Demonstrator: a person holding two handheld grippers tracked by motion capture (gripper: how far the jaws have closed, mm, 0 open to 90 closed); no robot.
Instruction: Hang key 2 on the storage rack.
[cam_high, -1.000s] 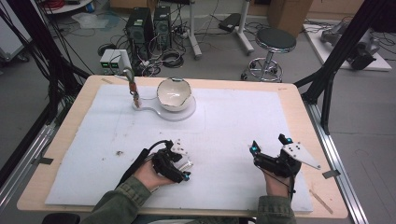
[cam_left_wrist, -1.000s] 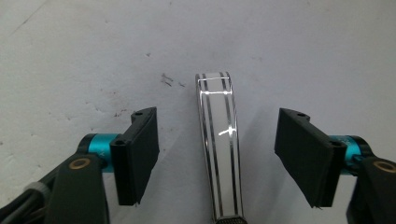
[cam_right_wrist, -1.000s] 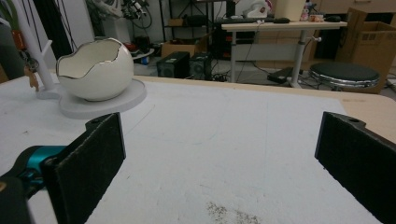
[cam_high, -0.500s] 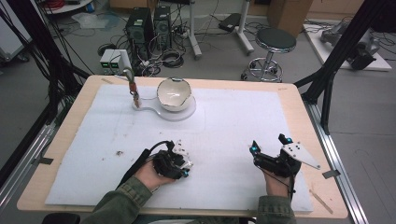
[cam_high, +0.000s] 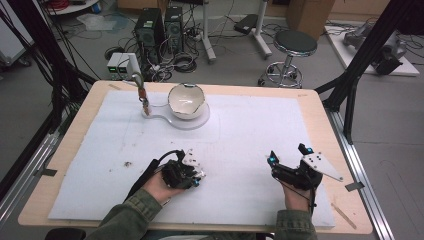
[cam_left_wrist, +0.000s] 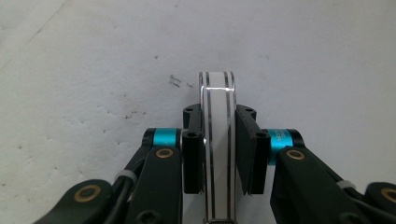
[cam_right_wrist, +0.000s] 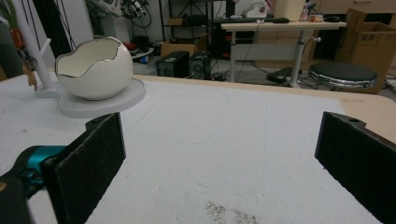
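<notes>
White striped ring stands edge-on, clamped between jaws.

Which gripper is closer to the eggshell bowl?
Left. The left gripper sits just below the eggshell-shaped bowl; the right gripper is farther off, toward the table's right.

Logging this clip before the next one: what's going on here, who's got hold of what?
A person at the table works two handheld grippers. The left gripper is shut on a white ring with dark stripes, held just over the white mat. The right gripper is open and holds nothing, low over the mat. At the far side, an eggshell-shaped bowl sits on a white stand beside a thin post.
</notes>
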